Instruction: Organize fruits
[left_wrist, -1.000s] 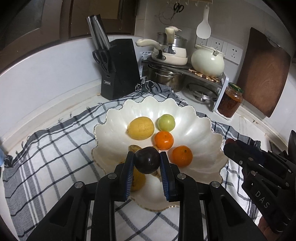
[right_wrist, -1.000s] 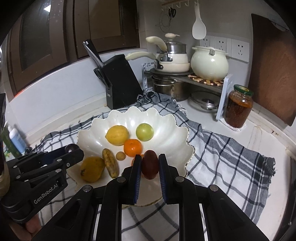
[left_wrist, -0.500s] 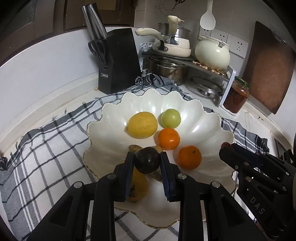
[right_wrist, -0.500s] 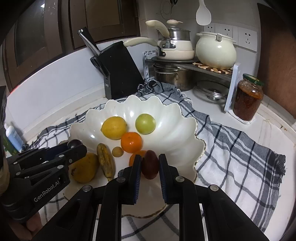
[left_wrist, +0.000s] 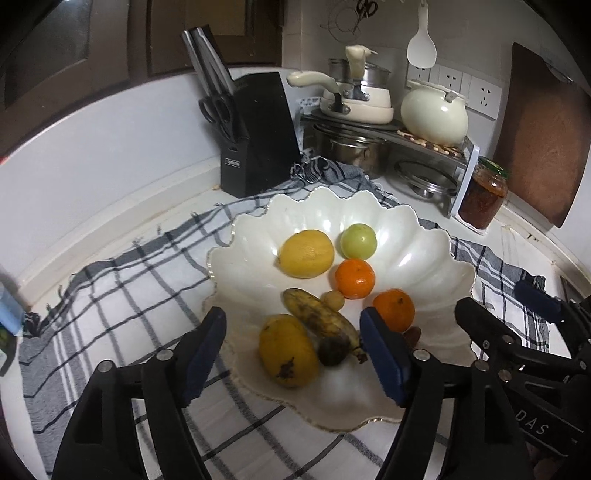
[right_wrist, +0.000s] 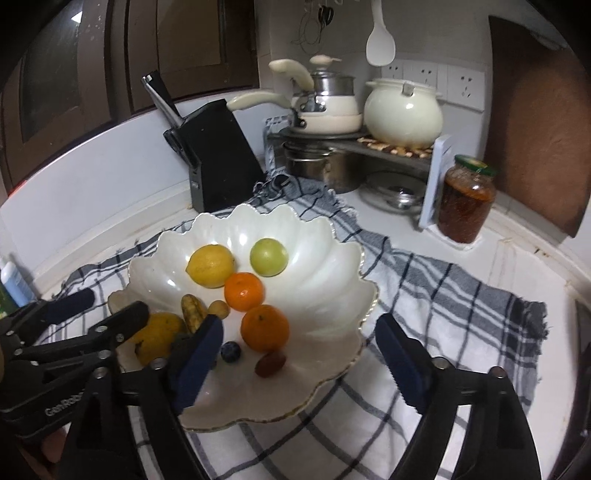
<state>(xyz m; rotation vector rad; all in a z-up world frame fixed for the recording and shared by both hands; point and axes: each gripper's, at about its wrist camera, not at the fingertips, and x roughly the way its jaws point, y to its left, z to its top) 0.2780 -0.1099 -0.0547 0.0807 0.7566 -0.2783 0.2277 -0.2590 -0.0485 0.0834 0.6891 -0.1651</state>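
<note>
1. Fruits lie in the white scalloped bowl (right_wrist: 325, 236) on the checked cloth (right_wrist: 443, 295): lemon (right_wrist: 209, 265), green fruit (right_wrist: 269, 256), two oranges, banana (left_wrist: 321, 321), mango (left_wrist: 287, 349), a dark plum (left_wrist: 334, 350) and a reddish date (right_wrist: 270, 363).
2. Left gripper (left_wrist: 293, 354) and right gripper (right_wrist: 299, 360) are both opening, holding nothing.
3. Risk: the loose round fruits may roll against each other, or a lowered finger could nudge the bowl's rim.
4. Readable: "GenRobo…" and "DAS" on the grippers.
</note>
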